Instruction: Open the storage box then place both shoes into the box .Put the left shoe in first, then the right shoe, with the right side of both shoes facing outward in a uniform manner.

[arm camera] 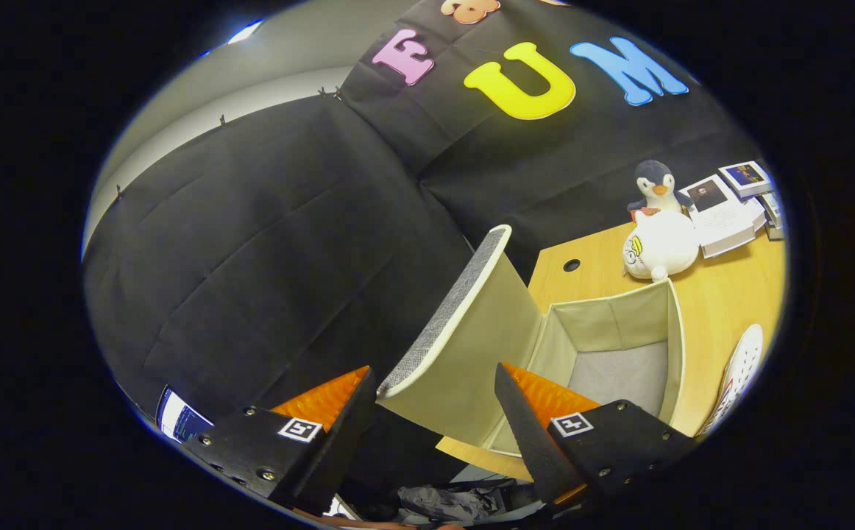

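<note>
The beige fabric storage box stands open on the wooden table, its grey floor bare. Its lid, grey on the outside, is swung up and leans away from the opening. The lid's near corner lies between the fingers of my gripper, close to the left one. The fingers stand wide apart and do not press on the lid. The right finger hangs over the box's near wall. A white perforated shoe lies on the table just beyond the box's right wall, partly cut off.
On the wooden table behind the box sit a white plush toy, a penguin plush and stacked books. A cable hole is near the table's back corner. Below the table edge lies dark clutter.
</note>
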`<state>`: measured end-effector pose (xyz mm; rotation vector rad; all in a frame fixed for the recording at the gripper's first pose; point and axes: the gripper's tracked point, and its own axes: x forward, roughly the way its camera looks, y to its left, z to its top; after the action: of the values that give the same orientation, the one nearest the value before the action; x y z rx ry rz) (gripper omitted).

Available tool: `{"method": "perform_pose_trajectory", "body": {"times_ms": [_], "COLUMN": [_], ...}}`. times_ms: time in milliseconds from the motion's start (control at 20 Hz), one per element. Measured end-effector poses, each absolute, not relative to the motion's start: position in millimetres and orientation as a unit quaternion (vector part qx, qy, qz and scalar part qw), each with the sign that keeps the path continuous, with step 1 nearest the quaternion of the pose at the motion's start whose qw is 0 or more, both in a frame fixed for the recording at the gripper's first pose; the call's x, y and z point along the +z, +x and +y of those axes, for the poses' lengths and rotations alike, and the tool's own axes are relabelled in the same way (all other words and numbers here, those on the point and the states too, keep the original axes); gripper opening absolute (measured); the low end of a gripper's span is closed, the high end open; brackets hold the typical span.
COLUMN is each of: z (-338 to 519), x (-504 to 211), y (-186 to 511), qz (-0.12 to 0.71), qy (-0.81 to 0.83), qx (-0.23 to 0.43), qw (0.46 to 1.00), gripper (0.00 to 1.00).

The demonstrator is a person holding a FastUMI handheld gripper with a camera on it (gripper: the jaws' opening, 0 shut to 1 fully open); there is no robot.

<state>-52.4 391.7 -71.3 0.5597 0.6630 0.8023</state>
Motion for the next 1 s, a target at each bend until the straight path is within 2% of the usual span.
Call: {"method": "perform_pose_trajectory", "body": {"times_ms": [200,400,600,1000], "z": [421,420,379,245], "x": [-64,-66,-76,-97], "y": [-56,-56,-39,-4], "qz": [0.307,0.306,0.299,0.277], "qy": [0.214,0.207,0.196,0.133], "qx": [0.421,0.425,0.386,0.263], "qw": [0.826,0.827,0.851,0.914], "gripper": [0.98,0.98,0.98,0.98]}}
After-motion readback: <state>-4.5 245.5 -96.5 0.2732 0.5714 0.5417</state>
